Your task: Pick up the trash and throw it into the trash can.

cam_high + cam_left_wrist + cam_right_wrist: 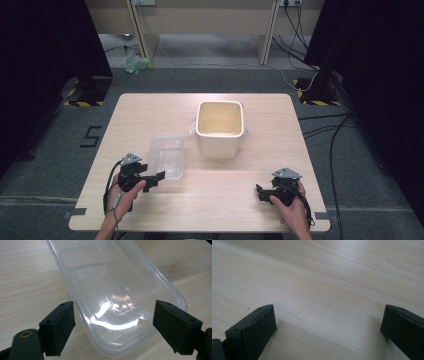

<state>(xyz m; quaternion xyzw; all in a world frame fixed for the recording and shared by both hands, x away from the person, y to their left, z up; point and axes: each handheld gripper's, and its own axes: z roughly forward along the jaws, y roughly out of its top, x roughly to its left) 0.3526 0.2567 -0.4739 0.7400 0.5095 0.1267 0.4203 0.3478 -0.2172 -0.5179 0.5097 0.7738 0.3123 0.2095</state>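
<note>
Two wide-open, empty grippers rested on the bench: the left gripper nearer, its jaws straddling the near end of the clear plastic container, whose long axis ran away toward the far side, while the right gripper sat well apart.

The clear plastic container runs off the top edge of the left gripper view, its far end cut away, while at lower right of the high view a hand hides the right gripper's rear.
</note>
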